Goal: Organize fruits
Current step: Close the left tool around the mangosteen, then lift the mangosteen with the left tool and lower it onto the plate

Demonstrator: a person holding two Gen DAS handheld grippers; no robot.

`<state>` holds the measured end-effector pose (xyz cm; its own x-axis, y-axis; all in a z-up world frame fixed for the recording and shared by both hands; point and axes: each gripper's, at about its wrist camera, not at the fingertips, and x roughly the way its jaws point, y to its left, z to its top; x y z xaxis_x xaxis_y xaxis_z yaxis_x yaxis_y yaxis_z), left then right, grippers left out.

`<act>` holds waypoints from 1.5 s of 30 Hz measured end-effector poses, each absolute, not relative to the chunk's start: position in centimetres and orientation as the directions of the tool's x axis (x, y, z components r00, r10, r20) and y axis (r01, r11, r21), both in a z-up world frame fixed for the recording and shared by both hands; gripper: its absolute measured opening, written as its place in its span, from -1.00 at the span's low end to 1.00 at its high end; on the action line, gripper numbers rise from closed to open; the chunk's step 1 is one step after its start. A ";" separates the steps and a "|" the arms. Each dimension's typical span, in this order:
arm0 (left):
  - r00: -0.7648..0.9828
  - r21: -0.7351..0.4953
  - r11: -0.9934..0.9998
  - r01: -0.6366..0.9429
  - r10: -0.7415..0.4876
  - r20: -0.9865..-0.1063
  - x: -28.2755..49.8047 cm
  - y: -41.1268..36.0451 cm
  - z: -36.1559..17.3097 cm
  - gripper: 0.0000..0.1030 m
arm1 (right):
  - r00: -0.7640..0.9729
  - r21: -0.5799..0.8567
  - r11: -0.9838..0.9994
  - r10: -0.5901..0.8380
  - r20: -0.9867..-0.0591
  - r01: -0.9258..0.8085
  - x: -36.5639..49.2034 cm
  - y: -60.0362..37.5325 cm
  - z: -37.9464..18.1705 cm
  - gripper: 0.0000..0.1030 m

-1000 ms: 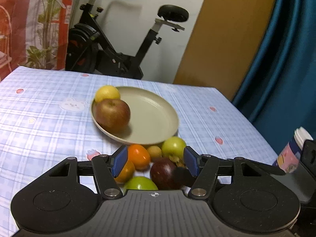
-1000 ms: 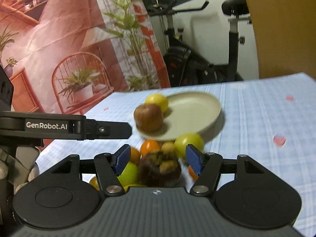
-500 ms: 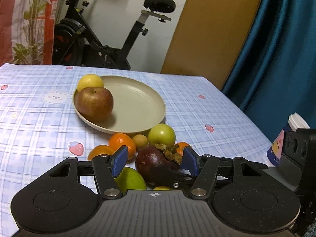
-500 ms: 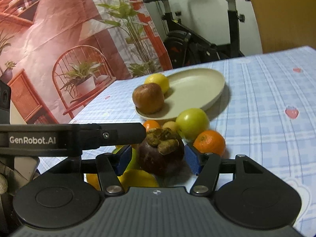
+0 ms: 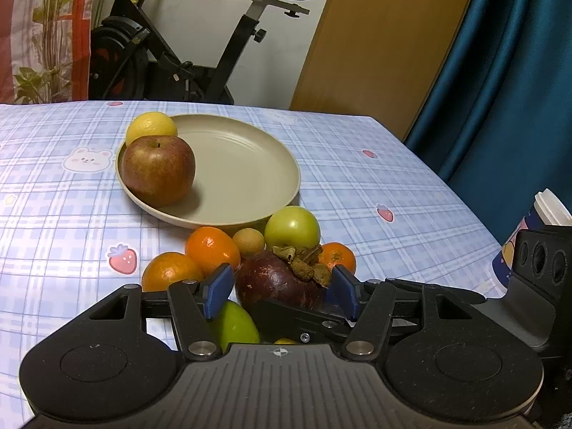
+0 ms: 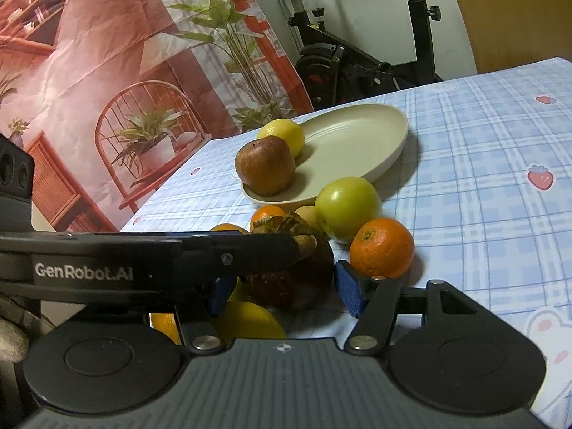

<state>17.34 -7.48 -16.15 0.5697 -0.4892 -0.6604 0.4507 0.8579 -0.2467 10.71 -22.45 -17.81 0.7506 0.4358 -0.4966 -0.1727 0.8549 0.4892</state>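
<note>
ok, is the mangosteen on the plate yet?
No, the mangosteen sits on the tablecloth among loose fruit, in front of the plate, which holds only an apple and a lemon.

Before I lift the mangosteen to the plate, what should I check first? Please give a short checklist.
1. Mangosteen between left hand-held gripper pads: ok.
2. Pads pressing firmly: cannot tell.
3. Right hand-held gripper clear of it: not ok, both straddle the same fruit.
4. Free room on plate: ok, apple and lemon sit at one side.
5. Neighbouring fruit clear: not ok, tangerine and green fruit crowd it.
</note>
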 end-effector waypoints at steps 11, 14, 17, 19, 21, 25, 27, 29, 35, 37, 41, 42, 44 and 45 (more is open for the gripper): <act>0.566 -0.246 0.847 0.471 -0.504 -0.652 17.0 -7.5 -15.8 0.19 | 0.756 0.475 0.862 0.429 -0.495 -0.179 10.7 -22.3 -17.7 0.22; 0.574 -0.248 0.842 0.479 -0.514 -0.637 16.8 -7.4 -15.2 0.19 | 0.767 0.464 0.866 0.424 -0.482 -0.187 10.4 -22.3 -17.3 0.22; 0.585 -0.240 0.839 0.489 -0.519 -0.623 16.6 -7.4 -14.6 0.19 | 0.780 0.456 0.868 0.419 -0.465 -0.194 10.0 -22.3 -16.8 0.22; 0.598 -0.238 0.839 0.489 -0.521 -0.610 16.6 -7.4 -14.1 0.19 | 0.786 0.447 0.872 0.416 -0.457 -0.201 9.9 -22.3 -16.3 0.22; 0.609 -0.245 0.840 0.484 -0.524 -0.596 16.9 -7.2 -13.7 0.19 | 0.788 0.434 0.875 0.417 -0.452 -0.214 10.1 -22.3 -15.6 0.22; 0.629 -0.251 0.841 0.479 -0.528 -0.570 18.0 -7.2 -12.8 0.19 | 0.792 0.405 0.884 0.415 -0.448 -0.235 11.2 -22.3 -14.2 0.22; 0.639 -0.254 0.845 0.471 -0.526 -0.562 18.7 -7.3 -12.6 0.19 | 0.792 0.389 0.888 0.416 -0.446 -0.246 12.0 -22.3 -13.6 0.22; 0.645 -0.263 0.847 0.463 -0.525 -0.555 19.8 -7.4 -12.5 0.19 | 0.791 0.372 0.891 0.417 -0.448 -0.259 12.9 -22.4 -13.2 0.22; 0.625 -0.323 0.848 0.421 -0.529 -0.574 23.2 -7.1 -13.3 0.19 | 0.780 0.309 0.909 0.403 -0.479 -0.280 16.4 -22.2 -12.7 0.22; 0.624 -0.340 0.852 0.397 -0.522 -0.581 24.0 -6.9 -13.8 0.19 | 0.770 0.292 0.913 0.400 -0.496 -0.286 17.3 -22.0 -13.0 0.22; 0.621 -0.336 0.874 0.352 -0.486 -0.615 25.0 -6.9 -14.8 0.20 | 0.753 0.272 0.915 0.400 -0.523 -0.297 18.8 -21.6 -13.9 0.22; 0.621 -0.330 0.879 0.343 -0.476 -0.623 25.1 -6.9 -14.9 0.20 | 0.745 0.266 0.915 0.401 -0.533 -0.303 19.1 -21.5 -14.2 0.22; 0.621 -0.319 0.888 0.331 -0.460 -0.634 25.5 -6.8 -15.2 0.20 | 0.729 0.234 0.918 0.398 -0.558 -0.322 19.8 -20.9 -14.6 0.22; 0.620 -0.319 0.890 0.327 -0.456 -0.638 25.6 -6.7 -15.3 0.20 | 0.723 0.220 0.918 0.395 -0.567 -0.330 20.1 -20.7 -14.7 0.22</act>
